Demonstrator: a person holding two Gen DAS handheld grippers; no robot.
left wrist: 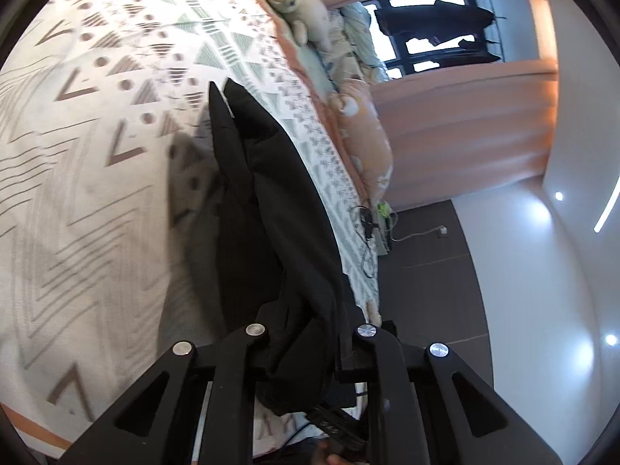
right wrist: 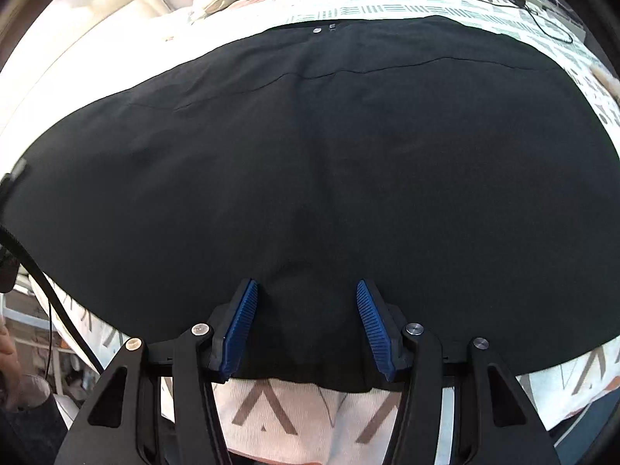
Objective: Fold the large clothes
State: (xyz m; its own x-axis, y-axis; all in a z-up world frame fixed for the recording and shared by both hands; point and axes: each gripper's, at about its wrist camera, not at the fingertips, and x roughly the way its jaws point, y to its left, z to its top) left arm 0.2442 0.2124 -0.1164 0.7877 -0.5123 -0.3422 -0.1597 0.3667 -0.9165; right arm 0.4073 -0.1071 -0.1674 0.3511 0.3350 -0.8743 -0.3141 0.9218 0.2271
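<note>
One black garment point(right wrist: 310, 174) on the bed point(left wrist: 77, 193); left tool point(left wrist: 306, 352) clenched on its bunched edge, pads hidden by cloth. Right tool point(right wrist: 306, 325) released, blue pads point(right wrist: 240, 329) apart over the hem. One plush toy point(left wrist: 286, 0), partly cut off.

This is a bedroom in a home. A bed point(left wrist: 97, 193) fills most of both views, spread with a pale cover printed in grey and brown triangles and zigzags. A plush toy point(left wrist: 286, 0) lies along its far edge beside soft peach bedding point(left wrist: 368, 135). Beyond hang peach curtains point(left wrist: 465, 116) around a window point(left wrist: 426, 38) — below, a dark floor point(left wrist: 426, 271) and white walls.
</note>
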